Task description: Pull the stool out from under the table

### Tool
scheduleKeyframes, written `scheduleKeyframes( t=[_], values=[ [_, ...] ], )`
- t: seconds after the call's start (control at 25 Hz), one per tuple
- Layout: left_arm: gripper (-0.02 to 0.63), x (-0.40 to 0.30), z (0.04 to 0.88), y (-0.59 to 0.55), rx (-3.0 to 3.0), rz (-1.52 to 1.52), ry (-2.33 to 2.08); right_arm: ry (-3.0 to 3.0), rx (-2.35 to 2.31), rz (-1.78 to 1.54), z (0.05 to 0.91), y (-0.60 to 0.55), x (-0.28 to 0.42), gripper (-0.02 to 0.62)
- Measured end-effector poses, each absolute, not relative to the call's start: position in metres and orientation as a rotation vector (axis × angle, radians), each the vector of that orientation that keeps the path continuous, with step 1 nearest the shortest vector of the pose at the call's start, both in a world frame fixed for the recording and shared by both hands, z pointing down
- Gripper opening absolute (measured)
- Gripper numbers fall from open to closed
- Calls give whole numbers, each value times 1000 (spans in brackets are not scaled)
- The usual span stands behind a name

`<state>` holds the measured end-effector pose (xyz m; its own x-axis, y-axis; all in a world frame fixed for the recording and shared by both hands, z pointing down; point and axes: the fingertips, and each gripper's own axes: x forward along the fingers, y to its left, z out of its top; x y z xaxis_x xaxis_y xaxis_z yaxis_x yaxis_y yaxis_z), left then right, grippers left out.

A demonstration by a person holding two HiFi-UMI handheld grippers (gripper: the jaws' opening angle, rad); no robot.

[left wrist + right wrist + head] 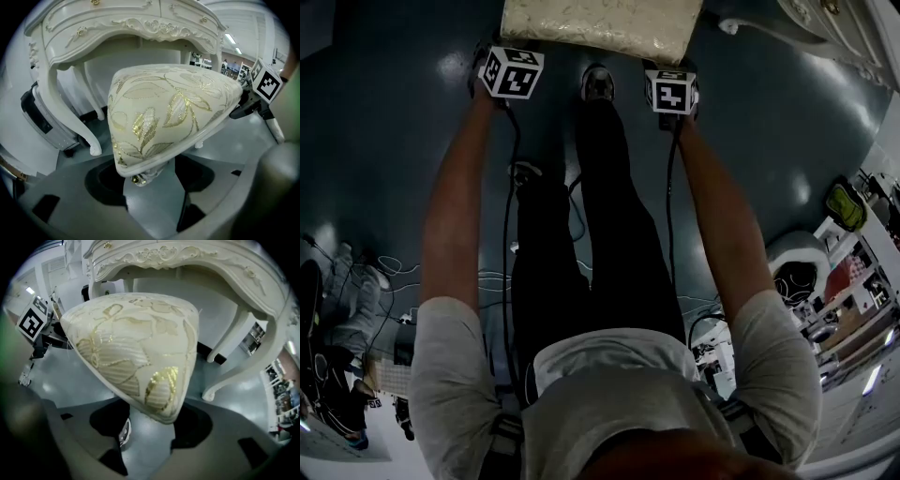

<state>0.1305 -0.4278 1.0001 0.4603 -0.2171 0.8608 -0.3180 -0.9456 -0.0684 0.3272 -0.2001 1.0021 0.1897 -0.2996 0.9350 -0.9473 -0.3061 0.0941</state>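
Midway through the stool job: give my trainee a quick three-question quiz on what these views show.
1. True or false: the stool has a plain dark leather seat.
2. Which part of it stands between the jaws of the left gripper and of the right gripper? A a leg; B a seat corner; C a backrest.
3. What stands behind it in both gripper views?
Key: 1 false, the seat is cream with gold leaves; 2 B; 3 the white carved table.
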Motion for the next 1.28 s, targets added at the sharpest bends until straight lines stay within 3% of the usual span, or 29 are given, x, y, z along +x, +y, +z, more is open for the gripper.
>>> scheduleKeyframes(
  t=[1.28],
  values=[
    [325, 25, 1002, -312, 2435, 1678, -366, -1062, 1573, 1301, 1004, -83, 223, 284]
  ],
)
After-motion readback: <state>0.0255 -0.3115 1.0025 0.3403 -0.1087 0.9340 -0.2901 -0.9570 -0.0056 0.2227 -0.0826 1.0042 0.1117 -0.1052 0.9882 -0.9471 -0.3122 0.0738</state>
